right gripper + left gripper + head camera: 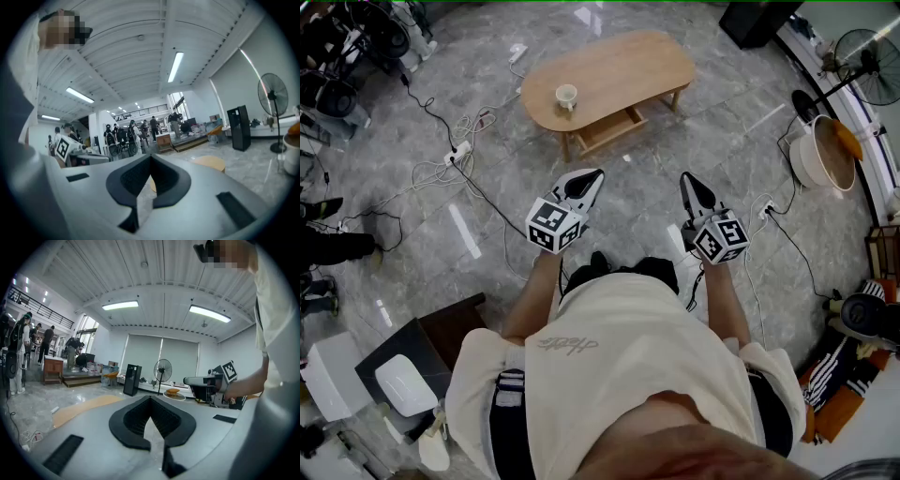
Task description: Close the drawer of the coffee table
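Under the coffee table point(628, 64) top, drawer point(614, 129) hangs out toward the person, well apart from both claws. Left claw point(591, 180) and right claw point(691, 185) each pinched together, nothing between, up near the body. Suggest: step in, put a closed tip on the middle of the drawer front, push straight so it doesn't rack; cup point(566, 95) on top, go gently. Grey marble floor point(633, 192), loose cables point(441, 161) left, fan point(872, 66) right
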